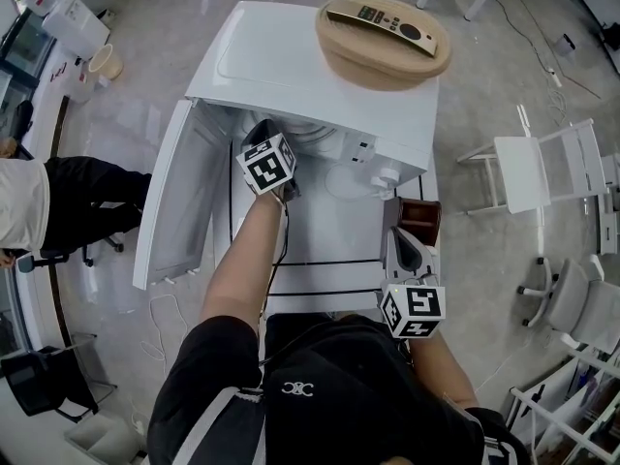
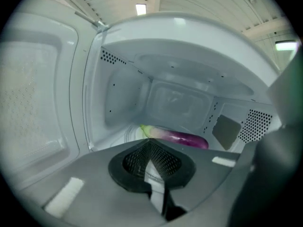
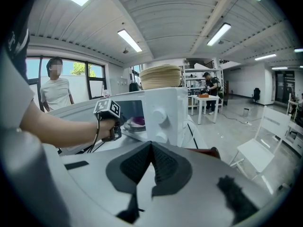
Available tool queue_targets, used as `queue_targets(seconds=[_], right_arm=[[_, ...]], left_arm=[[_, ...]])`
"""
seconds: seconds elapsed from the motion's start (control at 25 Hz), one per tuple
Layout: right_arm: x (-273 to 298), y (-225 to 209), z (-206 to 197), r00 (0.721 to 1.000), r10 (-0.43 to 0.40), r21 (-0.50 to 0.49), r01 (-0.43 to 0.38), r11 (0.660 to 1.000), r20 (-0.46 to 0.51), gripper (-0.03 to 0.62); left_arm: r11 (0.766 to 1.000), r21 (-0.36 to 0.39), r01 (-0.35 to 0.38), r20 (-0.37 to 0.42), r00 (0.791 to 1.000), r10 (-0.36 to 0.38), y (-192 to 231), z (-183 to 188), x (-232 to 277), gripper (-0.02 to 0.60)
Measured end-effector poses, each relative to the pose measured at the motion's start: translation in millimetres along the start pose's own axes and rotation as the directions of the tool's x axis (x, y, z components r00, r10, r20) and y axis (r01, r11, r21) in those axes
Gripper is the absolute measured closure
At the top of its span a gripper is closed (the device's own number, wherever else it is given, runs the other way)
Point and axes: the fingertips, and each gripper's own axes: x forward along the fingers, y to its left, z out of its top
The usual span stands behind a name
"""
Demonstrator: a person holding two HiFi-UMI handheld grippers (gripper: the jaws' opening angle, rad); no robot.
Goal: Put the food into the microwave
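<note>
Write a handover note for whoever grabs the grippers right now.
Grippers: left gripper shut and empty, at the mouth of the microwave; right gripper shut and empty, held back by the microwave's front right.
Things: eggplant lies inside the microwave, free of both grippers; door stands open, swung left.
Done: food is in.
Left: pull the left gripper out, then probably shut the door.

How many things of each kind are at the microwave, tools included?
White microwave oven, door open: 1
Purple eggplant inside it: 1
Round tan wooden tray on top: 1
Dark slim remote control on the tray: 1
Hand-held gripper, left and right: 2
Total: 6
</note>
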Motion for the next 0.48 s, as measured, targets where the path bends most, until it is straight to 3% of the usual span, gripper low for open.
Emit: queue_targets(seconds=[0.2,0.32,0.48], right_arm=[[2.0,5.0,4.5,1.000,0.024,0.007,-0.024,1.000,0.016,0.595],[4.0,8.8,9.5,0.999,0.041,0.008,-0.041,0.999,0.027,0.595],[7.1,13.1,17.0,0.997,0.059,0.005,-0.059,0.998,0.042,0.595]], left_arm=[[0.995,0.087,0.039,-0.043,0.998,-0.036,-13.4,-6.8,-26.8,0.572],[0.983,0.168,0.073,-0.031,0.997,-0.069,-26.6,-5.3,-50.9,0.574],[0.970,0.212,0.119,-0.007,0.993,-0.121,-41.8,-3.4,-85.1,0.574]])
